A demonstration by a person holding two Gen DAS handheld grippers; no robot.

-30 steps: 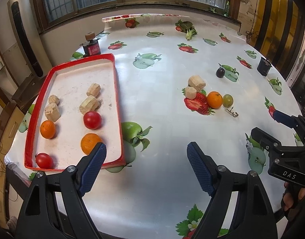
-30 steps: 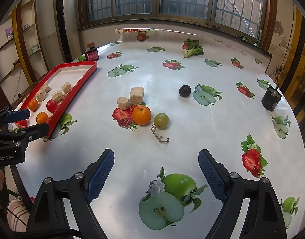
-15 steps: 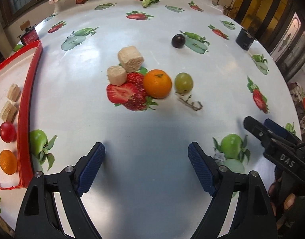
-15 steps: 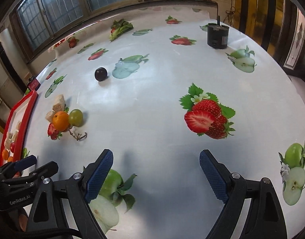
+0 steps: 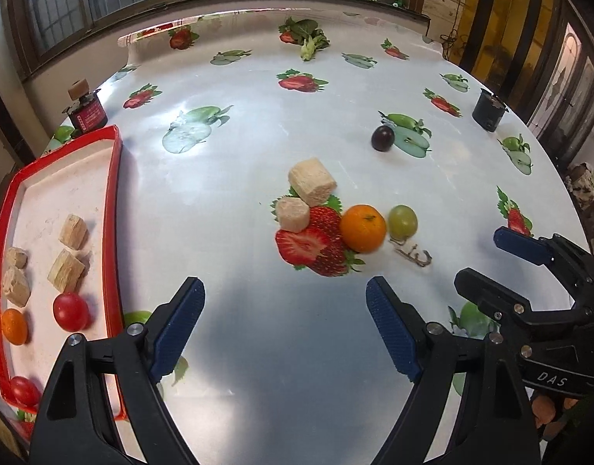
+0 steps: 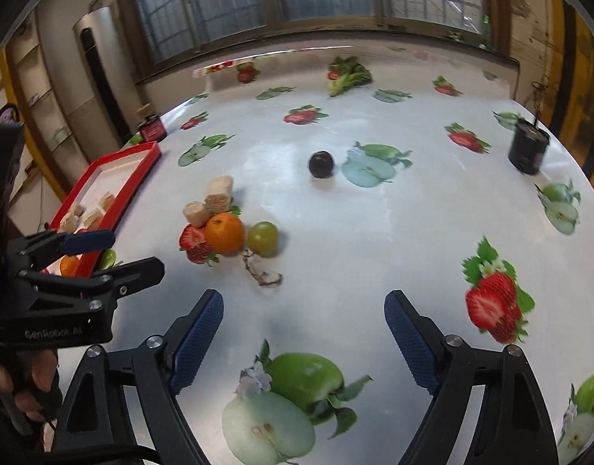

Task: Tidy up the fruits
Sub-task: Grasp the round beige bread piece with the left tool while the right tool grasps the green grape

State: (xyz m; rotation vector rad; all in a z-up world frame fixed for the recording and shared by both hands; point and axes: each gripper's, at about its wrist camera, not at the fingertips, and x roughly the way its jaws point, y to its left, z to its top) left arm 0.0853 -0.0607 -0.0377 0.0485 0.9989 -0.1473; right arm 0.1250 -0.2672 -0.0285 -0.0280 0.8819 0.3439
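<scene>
Mid-bench, the orange (image 5: pixel 362 228) looks firm, round, likely to roll; grip its widest sides; both tools, left tool (image 5: pixel 283 325) and right tool (image 6: pixel 303 337), gape empty, the right having just narrowed.

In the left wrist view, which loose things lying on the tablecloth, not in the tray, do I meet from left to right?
Small beige block → orange → green grape → bare grape stem. The bigger beige block and the dark plum are left out; their places in the order are unclear.

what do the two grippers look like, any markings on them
Both are black plastic two-finger grippers with angular, cut-out arms, silver pivot screws and blue textured pads. The left gripper carries white lettering that looks like "GenRobot.AI" on its body, seen from the right wrist view. The right gripper reads "DAS" in white. No cables or sleeves show.
</scene>
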